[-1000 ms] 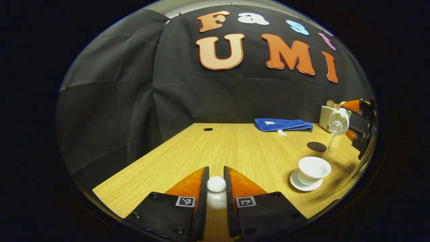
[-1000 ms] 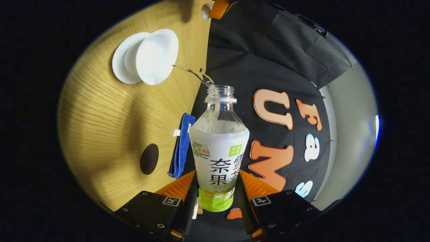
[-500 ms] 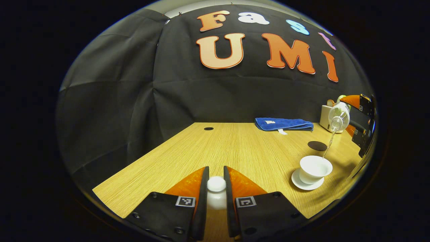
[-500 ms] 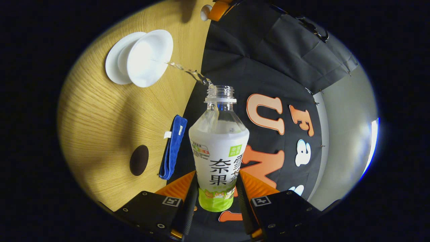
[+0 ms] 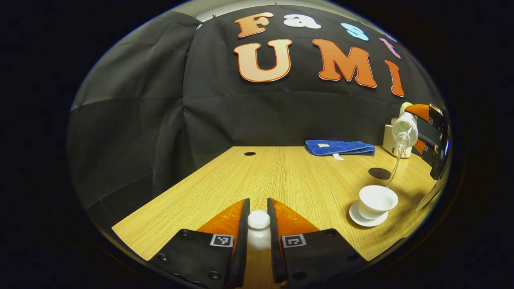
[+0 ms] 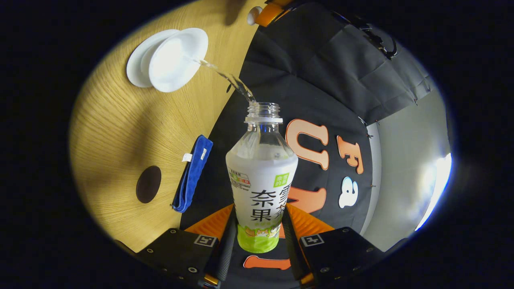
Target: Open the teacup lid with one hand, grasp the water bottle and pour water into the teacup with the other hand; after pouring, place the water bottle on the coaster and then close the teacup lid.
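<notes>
One thin stream runs from the bottle [image 6: 262,176] into the open cup [image 5: 377,196], which sits on its saucer [image 5: 367,220] near the table's [image 5: 281,176] right edge. I hold the bottle tipped well above the cup so the water arcs down just inside the rim without the neck touching it. My right gripper [image 6: 257,237] has both fingers pressed on the bottle's lower body, a low hold that I judge leaves the neck free to swing. My left gripper [image 5: 258,224] pinches the lid [image 5: 258,220] by its knob, parked well apart from the cup so it stays out of the pour. Beyond the cup waits the coaster [image 5: 379,173], near enough for setting the bottle down next; a blue cloth [image 5: 339,147] lies farther back.
</notes>
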The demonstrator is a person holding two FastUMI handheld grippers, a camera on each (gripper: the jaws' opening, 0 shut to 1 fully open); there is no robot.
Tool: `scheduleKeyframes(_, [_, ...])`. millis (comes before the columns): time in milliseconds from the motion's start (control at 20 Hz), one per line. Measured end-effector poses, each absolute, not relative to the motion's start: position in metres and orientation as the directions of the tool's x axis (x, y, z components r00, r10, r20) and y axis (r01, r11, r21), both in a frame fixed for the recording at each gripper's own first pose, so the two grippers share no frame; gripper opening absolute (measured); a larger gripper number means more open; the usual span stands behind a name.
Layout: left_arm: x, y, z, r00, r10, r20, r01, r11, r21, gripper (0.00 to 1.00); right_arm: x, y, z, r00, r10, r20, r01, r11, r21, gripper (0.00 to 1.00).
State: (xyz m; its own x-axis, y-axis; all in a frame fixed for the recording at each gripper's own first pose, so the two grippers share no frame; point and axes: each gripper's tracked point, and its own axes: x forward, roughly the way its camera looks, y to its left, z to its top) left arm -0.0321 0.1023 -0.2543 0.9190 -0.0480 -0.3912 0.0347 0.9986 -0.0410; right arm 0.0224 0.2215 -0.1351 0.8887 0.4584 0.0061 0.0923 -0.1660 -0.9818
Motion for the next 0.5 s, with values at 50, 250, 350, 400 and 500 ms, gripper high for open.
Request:
scheduleKeyframes(50, [-0.031,0.102,-0.254,0.920,-0.051,-0.390,0.038,0.998,-0.041,0.30,0.024,0.222,-0.135,0.887,0.462,0.010,0.099,-0.169,-0.981,0.61])
scheduleKeyframes(250, [-0.029,0.103,-0.250,0.923,-0.047,-0.381,0.037,0.999,-0.033,0.31,0.025,0.226,-0.131,0.879,0.477,0.026,0.116,-0.161,-0.980,0.61])
scheduleKeyframes(350, [-0.029,0.103,-0.246,0.926,-0.048,-0.374,0.039,0.999,-0.033,0.30,0.026,0.228,-0.126,0.872,0.488,0.043,0.140,-0.165,-0.976,0.61])
scheduleKeyframes(400, [-0.029,0.103,-0.244,0.927,-0.050,-0.371,0.041,0.999,-0.031,0.30,0.027,0.228,-0.125,0.870,0.491,0.049,0.149,-0.166,-0.975,0.61])
scheduleKeyframes(500, [-0.029,0.102,-0.243,0.928,-0.050,-0.369,0.042,0.999,-0.029,0.30,0.027,0.228,-0.123,0.867,0.495,0.057,0.159,-0.166,-0.973,0.58])
